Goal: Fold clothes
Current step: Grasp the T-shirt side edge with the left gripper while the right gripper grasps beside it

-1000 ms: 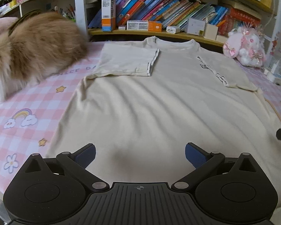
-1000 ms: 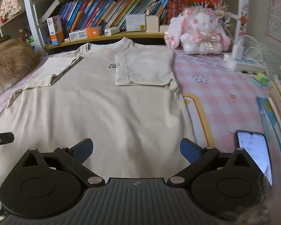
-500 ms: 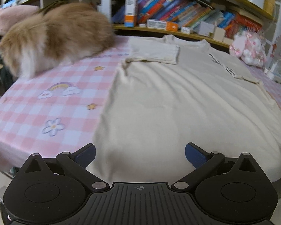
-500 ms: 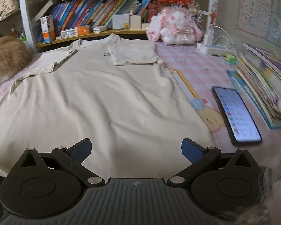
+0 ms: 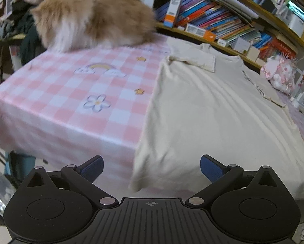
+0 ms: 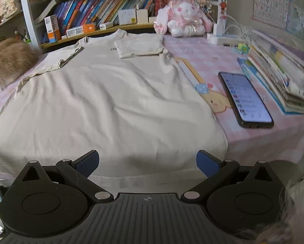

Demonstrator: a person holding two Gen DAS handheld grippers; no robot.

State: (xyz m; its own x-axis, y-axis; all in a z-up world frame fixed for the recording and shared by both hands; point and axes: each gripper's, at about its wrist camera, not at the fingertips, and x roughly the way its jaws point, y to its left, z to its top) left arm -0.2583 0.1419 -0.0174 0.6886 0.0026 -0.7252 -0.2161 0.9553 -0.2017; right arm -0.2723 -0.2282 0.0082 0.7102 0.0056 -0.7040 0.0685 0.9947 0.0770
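Left wrist view shows the left gripper [image 5: 152,167] with its two blue-padded fingers [image 5: 91,167] spread wide apart and nothing between them, held just off the near edge of the table [image 5: 50,109]. One cream T-shirt [image 5: 212,111] lies flat on the pink checked tablecloth, collar toward the far bookshelf [image 5: 223,26]. Its near left hem corner hangs slightly over the table edge, roughly between the two fingers but not touched by either. One sleeve is folded in onto the chest at the far left, and a second folded sleeve shows at the far right. One fluffy tan animal [image 5: 95,18] sits on the far left corner of the cloth, apart from the shirt. The cloth beside the shirt carries one rainbow print, one flower and two small stars. One pink plush toy [image 5: 277,75] sits at the far right.

Right wrist view shows the right gripper [image 6: 147,162], jaws likewise wide apart and empty, poised over the shirt's near hem [image 6: 143,177], which runs across just beyond the fingertips. The T-shirt [image 6: 111,101] fills the middle of the table, both sleeves folded inward. To its right, one phone [image 6: 245,99] lies face up with its screen lit, apart from the shirt's side edge, and one stack of books [image 6: 279,75] lies just beyond it. The plush toy [image 6: 182,20] sits against the shelf, and the tan animal [image 6: 7,61] is at the left edge.
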